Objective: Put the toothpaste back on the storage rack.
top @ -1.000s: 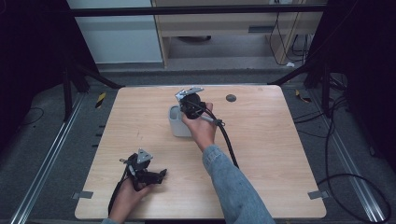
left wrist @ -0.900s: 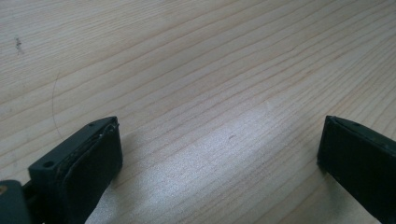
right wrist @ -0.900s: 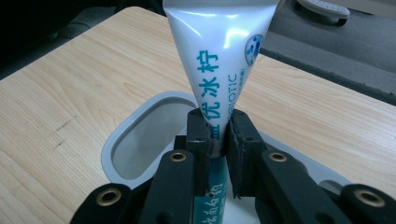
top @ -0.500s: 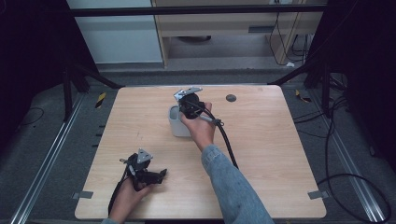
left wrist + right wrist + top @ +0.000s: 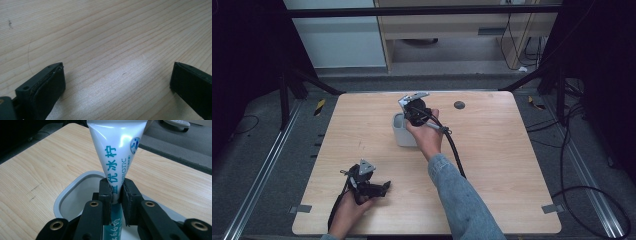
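A white tube (image 5: 113, 152) with teal lettering stands up between the jaws of my right gripper (image 5: 116, 195), which is shut on it over the mouth of a pale grey cup (image 5: 75, 192). From above, the right gripper (image 5: 414, 112) hangs at the grey cup (image 5: 402, 132), near the middle of the wooden table (image 5: 492, 165). My left gripper (image 5: 379, 189) lies low near the table's front left, held in a hand. Its jaws stand wide apart over bare wood, and each black pad (image 5: 48, 87) has nothing against it.
A small dark round cap (image 5: 459, 105) lies on the table behind and to the right of the cup. The right gripper's black cable (image 5: 454, 150) trails back along the denim sleeve. Metal rails, cables and a shelf surround the table.
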Demonstrator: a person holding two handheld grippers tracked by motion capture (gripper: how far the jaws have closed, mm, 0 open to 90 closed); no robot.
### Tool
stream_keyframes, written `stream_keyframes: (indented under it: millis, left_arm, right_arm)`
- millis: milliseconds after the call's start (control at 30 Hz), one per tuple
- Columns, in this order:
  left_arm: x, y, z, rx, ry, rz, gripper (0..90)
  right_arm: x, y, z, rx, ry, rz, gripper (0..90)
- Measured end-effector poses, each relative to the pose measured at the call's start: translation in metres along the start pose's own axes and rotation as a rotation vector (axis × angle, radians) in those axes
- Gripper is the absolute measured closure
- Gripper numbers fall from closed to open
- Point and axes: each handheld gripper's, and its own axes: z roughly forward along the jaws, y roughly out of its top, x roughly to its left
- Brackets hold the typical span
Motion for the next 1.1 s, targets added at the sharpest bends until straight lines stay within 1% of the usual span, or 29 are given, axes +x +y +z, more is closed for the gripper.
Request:
stream_keyframes:
  millis: [400, 533, 867, 1100]
  left_arm:
    - [0.0, 0.0, 0.0, -0.002, 0.0, -0.003, 0.0]
    - [0.0, 0.0, 0.0, -0.002, 0.001, -0.002, 0.0]
    - [0.0, 0.0, 0.0, -0.002, 0.0, -0.002, 0.0]
    - [0.0, 0.0, 0.0, -0.002, 0.0, -0.002, 0.0]
  right_arm:
    - [-0.002, -0.002, -0.002, -0.004, 0.016, 0.003, 78.4]
    - [-0.003, -0.002, -0.003, 0.0, 0.02, 0.013, 78.1]
    - [-0.004, -0.002, -0.006, 0.004, 0.032, 0.004, 77.5]
    - [-0.006, -0.001, -0.013, -0.003, 0.036, 0.0, 76.6]
